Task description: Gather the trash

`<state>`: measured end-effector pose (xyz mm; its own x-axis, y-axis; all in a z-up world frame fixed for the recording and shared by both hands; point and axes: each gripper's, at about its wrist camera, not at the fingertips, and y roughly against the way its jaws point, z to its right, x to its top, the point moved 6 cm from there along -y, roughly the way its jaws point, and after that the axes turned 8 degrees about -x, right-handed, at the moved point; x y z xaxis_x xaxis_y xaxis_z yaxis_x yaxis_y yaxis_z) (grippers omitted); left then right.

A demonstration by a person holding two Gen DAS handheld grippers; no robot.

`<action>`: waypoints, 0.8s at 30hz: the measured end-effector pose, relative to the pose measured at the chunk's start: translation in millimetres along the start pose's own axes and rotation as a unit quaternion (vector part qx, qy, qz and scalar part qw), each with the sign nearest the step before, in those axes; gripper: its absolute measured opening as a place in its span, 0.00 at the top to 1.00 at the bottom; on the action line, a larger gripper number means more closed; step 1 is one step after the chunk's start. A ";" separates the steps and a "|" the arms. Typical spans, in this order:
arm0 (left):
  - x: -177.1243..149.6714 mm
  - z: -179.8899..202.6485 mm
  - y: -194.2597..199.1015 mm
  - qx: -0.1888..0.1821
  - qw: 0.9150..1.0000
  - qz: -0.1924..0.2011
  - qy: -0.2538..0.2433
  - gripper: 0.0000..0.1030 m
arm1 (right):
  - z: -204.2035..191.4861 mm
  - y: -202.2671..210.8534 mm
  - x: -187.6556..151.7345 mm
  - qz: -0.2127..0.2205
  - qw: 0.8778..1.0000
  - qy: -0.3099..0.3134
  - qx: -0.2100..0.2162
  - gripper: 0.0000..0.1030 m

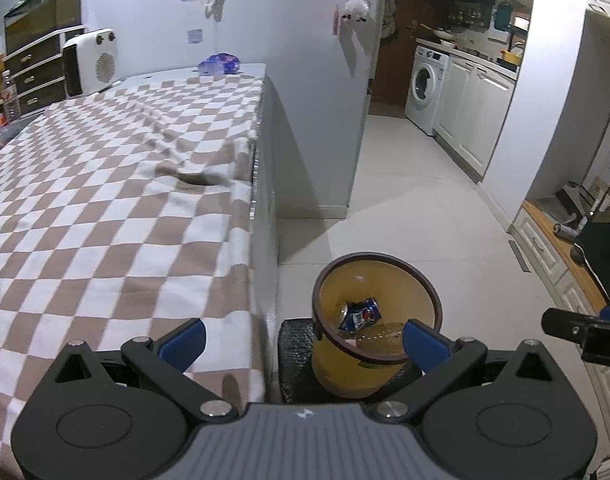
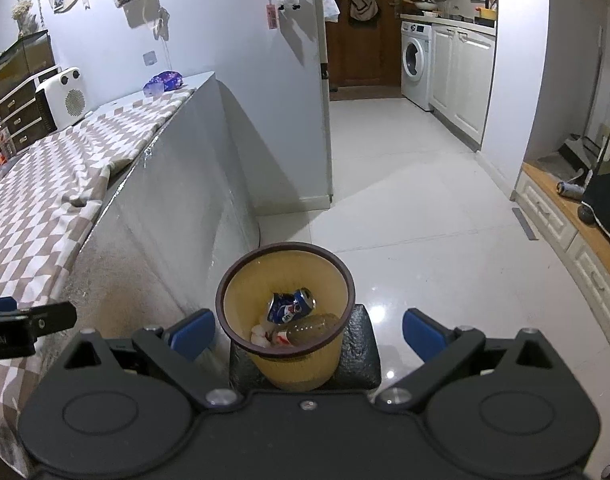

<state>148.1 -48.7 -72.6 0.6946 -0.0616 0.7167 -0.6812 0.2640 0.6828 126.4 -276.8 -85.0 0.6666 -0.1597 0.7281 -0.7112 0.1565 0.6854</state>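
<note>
- Your yellow wastebasket (image 2: pixel 295 316) with its dark brown rim stands on a black block (image 2: pixel 365 356) on the white tiled floor (image 2: pixel 417 208), just right of the grey counter (image 2: pixel 177 216).
- Inside it lies a crushed blue Pepsi can (image 2: pixel 291 306), on its side, long axis running from near left to far right, its open top end pointing far right.
- Just nearer than the can lies a clear plastic bottle (image 2: pixel 309 326), also on its side, long axis roughly left to right; which end is the neck you cannot tell.
- At the near left of the basket's floor sits a crumpled white wad (image 2: pixel 260 337).
- Your right gripper (image 2: pixel 309 332) hangs above the basket, its blue pads spread wide and holding nothing.
- Your left gripper (image 1: pixel 303 338) is likewise spread wide and empty, straddling the counter's edge, with the basket near its right pad.
- On the counter lies a brown-and-white checked cloth (image 1: pixel 105 208); at its far end sit a white fan heater (image 1: pixel 89 62) and a blue-purple plastic packet (image 1: pixel 219 63).
</note>
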 end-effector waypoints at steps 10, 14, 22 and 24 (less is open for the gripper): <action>3.0 -14.0 19.0 0.012 1.000 0.010 -0.002 0.00 | -12.7 20.2 2.5 0.009 1.000 0.020 -0.012 0.02; 0.9 -15.9 19.5 0.010 1.000 0.004 -0.008 0.00 | -16.9 20.3 1.0 0.005 1.000 0.018 -0.016 0.02; -2.0 -20.2 24.1 0.007 1.000 0.004 -0.009 0.00 | -21.6 21.2 1.6 0.002 0.999 0.020 -0.029 0.02; -2.0 -22.5 25.0 0.008 1.000 0.005 -0.009 0.00 | -23.3 22.0 2.0 0.002 0.999 0.021 -0.029 0.02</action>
<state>134.9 -20.3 -60.1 0.6841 -0.0756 0.7255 -0.6917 0.2484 0.6781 117.3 -251.0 -68.3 0.6729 -0.1185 0.7301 -0.7008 0.2137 0.6806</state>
